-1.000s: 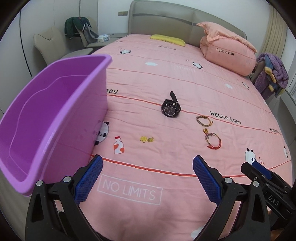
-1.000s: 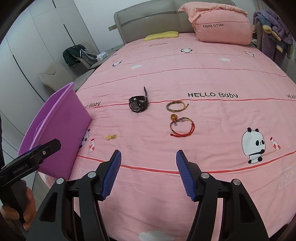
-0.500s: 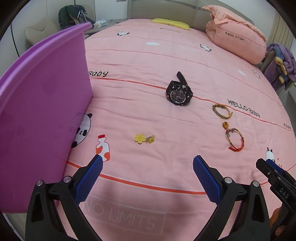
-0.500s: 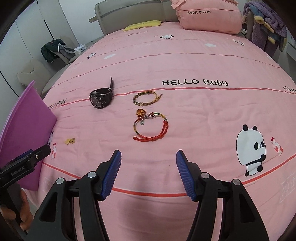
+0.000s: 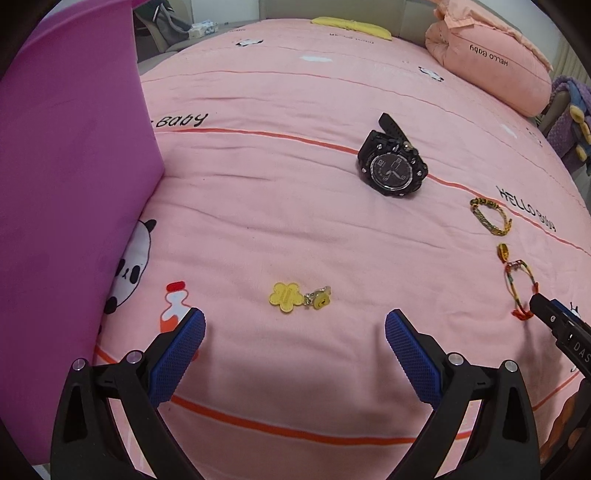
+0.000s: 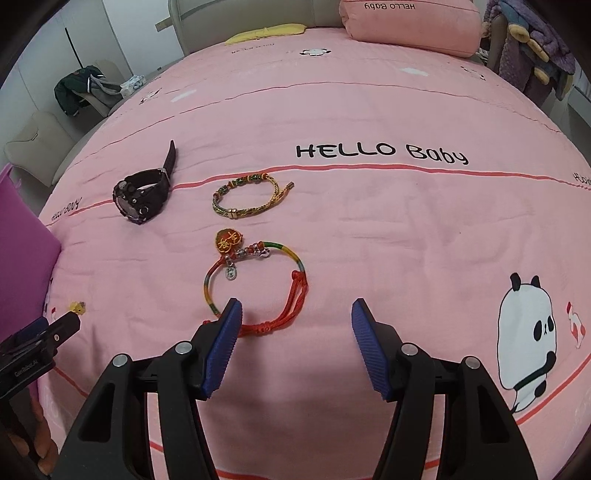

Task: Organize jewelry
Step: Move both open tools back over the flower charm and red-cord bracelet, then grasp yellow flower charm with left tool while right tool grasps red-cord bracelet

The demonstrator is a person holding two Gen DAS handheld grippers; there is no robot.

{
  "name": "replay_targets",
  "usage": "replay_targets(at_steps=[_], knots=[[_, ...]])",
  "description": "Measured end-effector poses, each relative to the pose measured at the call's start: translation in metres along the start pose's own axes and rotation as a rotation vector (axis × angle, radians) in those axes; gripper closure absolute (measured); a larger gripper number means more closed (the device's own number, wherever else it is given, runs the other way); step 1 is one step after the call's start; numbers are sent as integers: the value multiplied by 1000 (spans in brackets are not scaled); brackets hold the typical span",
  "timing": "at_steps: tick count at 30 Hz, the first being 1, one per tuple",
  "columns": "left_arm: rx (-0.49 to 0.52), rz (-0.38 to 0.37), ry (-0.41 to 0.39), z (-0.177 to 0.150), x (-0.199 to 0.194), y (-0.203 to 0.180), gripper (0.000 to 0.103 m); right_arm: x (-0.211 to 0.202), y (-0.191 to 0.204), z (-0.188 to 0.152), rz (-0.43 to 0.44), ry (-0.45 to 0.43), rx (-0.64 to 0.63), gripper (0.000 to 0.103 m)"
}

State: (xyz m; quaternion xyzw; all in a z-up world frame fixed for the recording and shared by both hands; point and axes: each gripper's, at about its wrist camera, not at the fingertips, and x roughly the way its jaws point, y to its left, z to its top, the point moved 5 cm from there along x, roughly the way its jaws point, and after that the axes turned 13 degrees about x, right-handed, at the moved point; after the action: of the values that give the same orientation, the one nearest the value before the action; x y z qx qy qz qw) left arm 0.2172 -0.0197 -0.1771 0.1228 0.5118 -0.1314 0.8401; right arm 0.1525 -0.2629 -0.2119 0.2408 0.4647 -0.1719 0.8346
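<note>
On the pink bedspread lie a black watch (image 5: 392, 167) (image 6: 142, 194), a gold braided bracelet (image 5: 491, 216) (image 6: 251, 197), a red and multicolour cord bracelet (image 5: 519, 286) (image 6: 258, 284) with a round charm, and a small yellow flower charm (image 5: 297, 297) (image 6: 77, 306). My left gripper (image 5: 294, 345) is open, just short of the yellow charm, nothing between its pads. My right gripper (image 6: 296, 341) is open too, its left pad over the near edge of the cord bracelet. A purple plastic bin (image 5: 62, 184) (image 6: 22, 258) stands at the left.
A pink pillow (image 5: 487, 77) and a yellow cushion (image 5: 351, 26) lie at the head of the bed. An armchair with dark clothes (image 6: 79, 90) stands beyond the bed's left side. Purple fabric (image 6: 532, 48) hangs at the far right.
Both grippers have come down and forward toward the bedspread; the jewelry looks larger and closer. The bin has slid toward the left edge. Neither gripper's jaws changed.
</note>
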Motion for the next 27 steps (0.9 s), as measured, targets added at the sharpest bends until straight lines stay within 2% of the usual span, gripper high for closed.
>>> replay_targets(at_steps=[8, 17, 19, 22, 27], knots=[[6, 13, 4, 3, 17, -1, 7, 16, -2, 10, -30, -5, -9, 44], [28, 42, -37, 2, 25, -6, 8, 28, -3, 6, -69, -25, -45, 45], [22, 23, -42, 3, 27, -6, 12, 29, -2, 6, -67, -20, -38, 46], [-6, 0, -49, 2, 28, -3, 16, 28, 1, 6, -72, -19, -55, 54], [-1, 10, -56, 0, 22, -4, 41, 25, 3, 4, -66, -22, -54, 71]])
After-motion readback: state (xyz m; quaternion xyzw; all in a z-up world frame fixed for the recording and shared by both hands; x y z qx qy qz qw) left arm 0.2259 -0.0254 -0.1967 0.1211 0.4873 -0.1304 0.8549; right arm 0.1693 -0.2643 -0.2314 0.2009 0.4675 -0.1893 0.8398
